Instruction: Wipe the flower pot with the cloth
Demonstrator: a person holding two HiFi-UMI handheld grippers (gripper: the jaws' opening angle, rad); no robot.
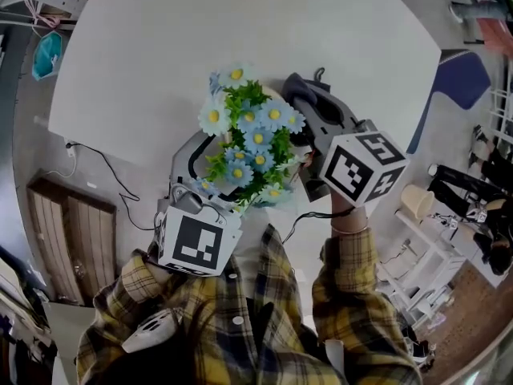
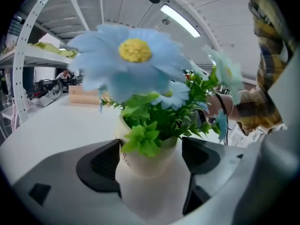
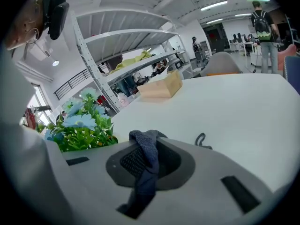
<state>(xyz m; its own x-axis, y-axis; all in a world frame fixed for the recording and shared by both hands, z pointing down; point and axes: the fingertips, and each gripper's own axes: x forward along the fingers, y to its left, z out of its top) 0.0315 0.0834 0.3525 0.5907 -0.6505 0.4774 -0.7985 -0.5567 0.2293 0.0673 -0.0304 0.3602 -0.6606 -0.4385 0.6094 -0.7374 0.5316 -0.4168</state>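
A cream flower pot (image 2: 149, 167) of blue daisies and green leaves (image 1: 252, 135) sits between the jaws of my left gripper (image 2: 150, 159), which press on both its sides. In the head view the flowers hide the pot, and the left gripper (image 1: 195, 171) comes in from below left. My right gripper (image 1: 309, 107) lies just right of the flowers. It is shut on a dark blue-grey cloth (image 3: 146, 153), which bunches out past the jaws. In the right gripper view the flowers (image 3: 82, 125) are at the left, apart from the cloth.
The round white table (image 1: 160, 38) spreads behind the pot. A wooden box (image 3: 161, 87) lies at its far side, near metal shelving (image 3: 131, 50). A blue chair (image 1: 461, 79) stands at the right. A cable (image 1: 104, 175) trails over the floor at the left.
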